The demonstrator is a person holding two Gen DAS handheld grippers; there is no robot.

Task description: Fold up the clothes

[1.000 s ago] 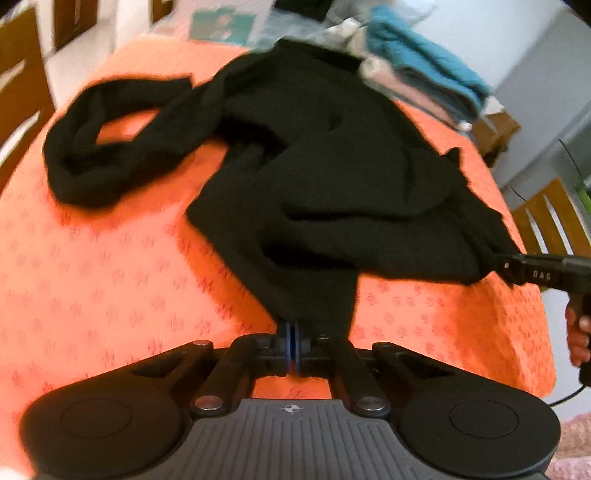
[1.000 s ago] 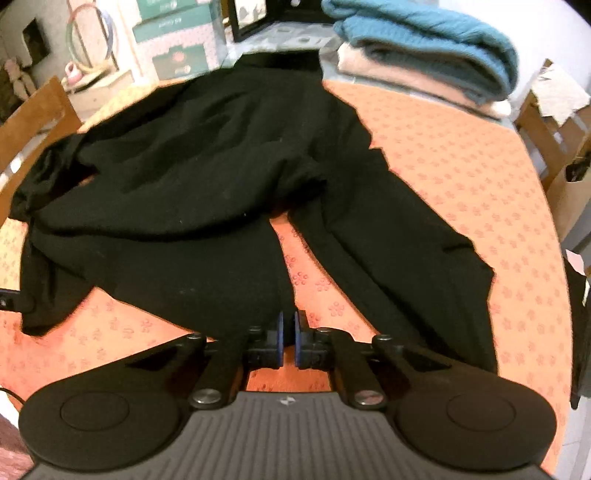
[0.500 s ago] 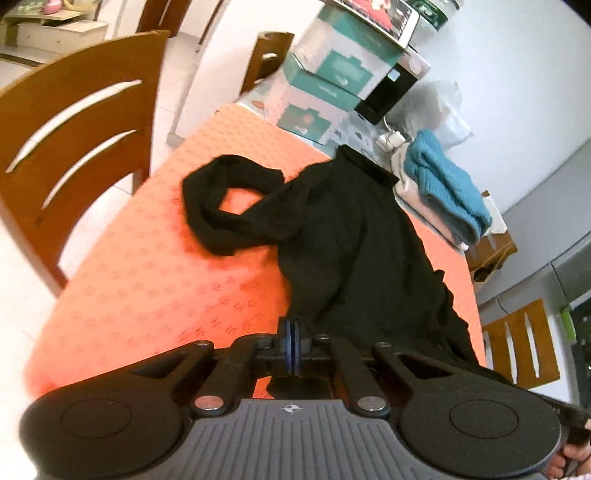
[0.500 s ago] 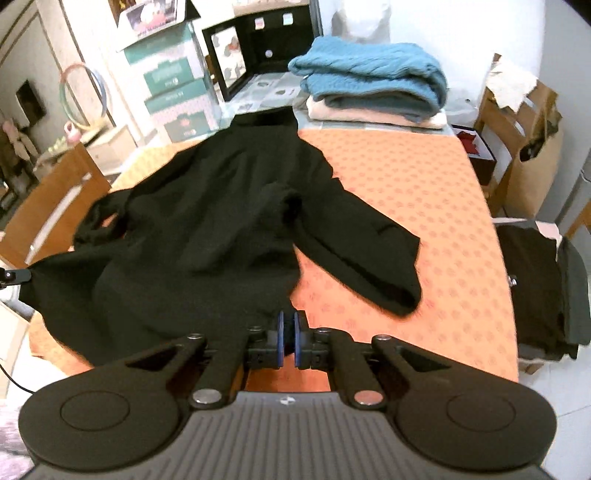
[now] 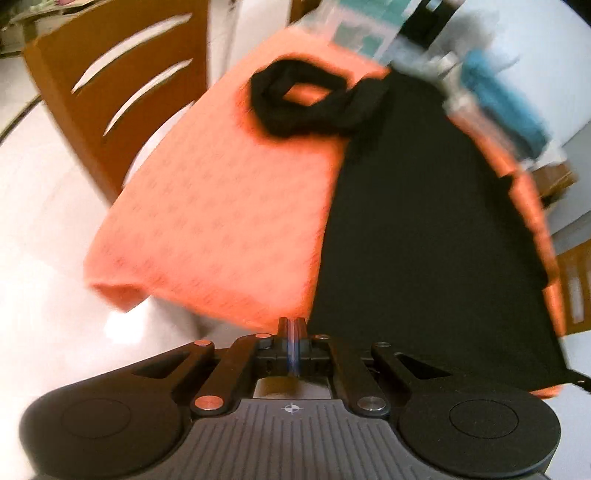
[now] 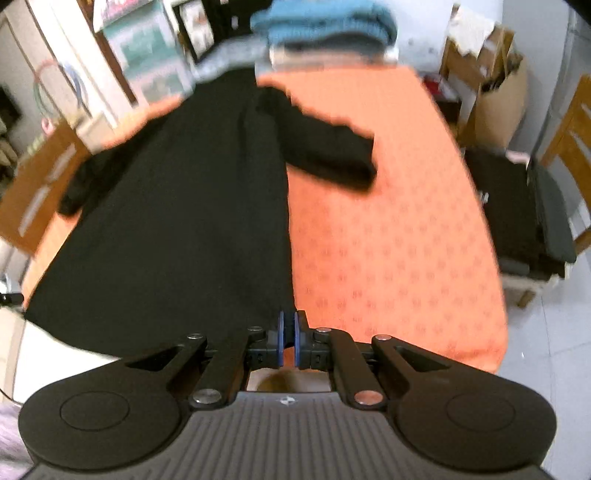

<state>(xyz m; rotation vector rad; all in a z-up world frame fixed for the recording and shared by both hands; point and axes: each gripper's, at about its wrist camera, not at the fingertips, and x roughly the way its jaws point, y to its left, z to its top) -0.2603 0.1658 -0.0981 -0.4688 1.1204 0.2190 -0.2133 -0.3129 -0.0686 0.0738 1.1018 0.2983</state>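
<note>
A black long-sleeved sweater (image 5: pixel 424 221) lies stretched lengthwise over the orange tablecloth (image 5: pixel 221 221), its hem pulled past the near table edge. My left gripper (image 5: pixel 293 332) pinches the hem's left corner; its jaws are just beginning to part, with cloth still between the pads. My right gripper (image 6: pixel 288 338) is shut on the hem's right corner of the sweater (image 6: pixel 184 221). One sleeve (image 5: pixel 295 107) lies curled in a loop at the far left. The other sleeve (image 6: pixel 332 155) sticks out to the right. Both views are blurred by motion.
A wooden chair (image 5: pixel 110 74) stands left of the table. Folded teal and pink knitwear (image 6: pixel 325 26) is stacked at the table's far end, with boxes (image 6: pixel 147 55) behind. To the right are a chair with dark clothes (image 6: pixel 517 206) and a brown paper bag (image 6: pixel 498 99).
Both grippers have drawn back toward the near table edge, dragging the hem with them. The bunched sweater body has been pulled out flat and long. The right sleeve has slid inward.
</note>
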